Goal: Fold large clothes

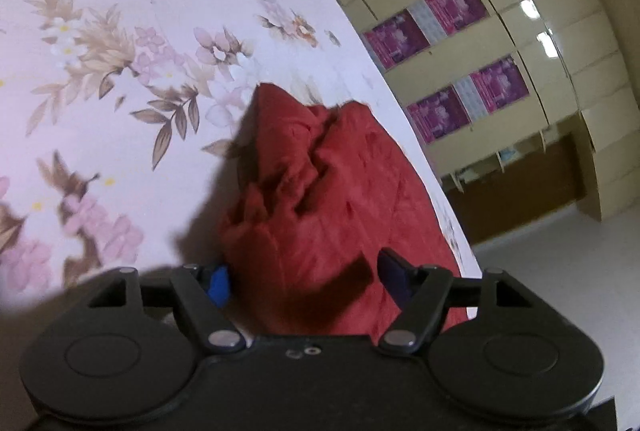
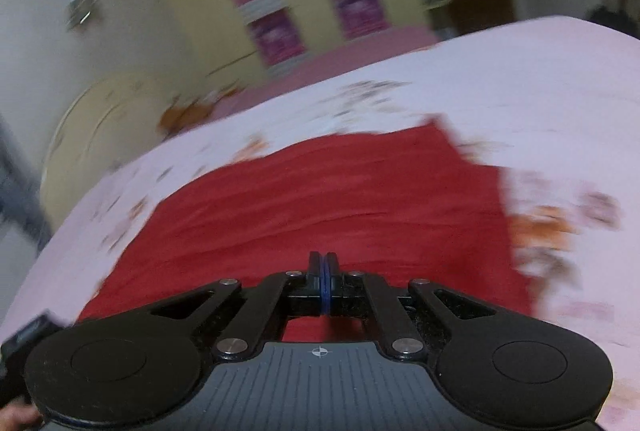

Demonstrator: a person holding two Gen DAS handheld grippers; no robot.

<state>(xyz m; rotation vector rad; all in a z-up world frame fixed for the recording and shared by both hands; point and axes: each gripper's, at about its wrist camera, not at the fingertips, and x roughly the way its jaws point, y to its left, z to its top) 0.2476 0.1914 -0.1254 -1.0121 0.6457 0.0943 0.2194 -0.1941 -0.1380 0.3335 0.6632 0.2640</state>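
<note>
Between your left gripper's (image 1: 304,279) spread jaws the bunched red cloth (image 1: 320,191) fills the gap; flowered bedsheet (image 1: 100,91) lies bare to their left. Ahead of your right gripper's (image 2: 324,271) pressed-together jaws, the cloth lies flat and low.

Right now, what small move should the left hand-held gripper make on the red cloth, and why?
Probably ease the left hand-held gripper forward and close on the bunched red cloth between its open fingers. The right hand-held gripper is shut, with no cloth visibly pinched, so nothing holds the cloth yet.
</note>
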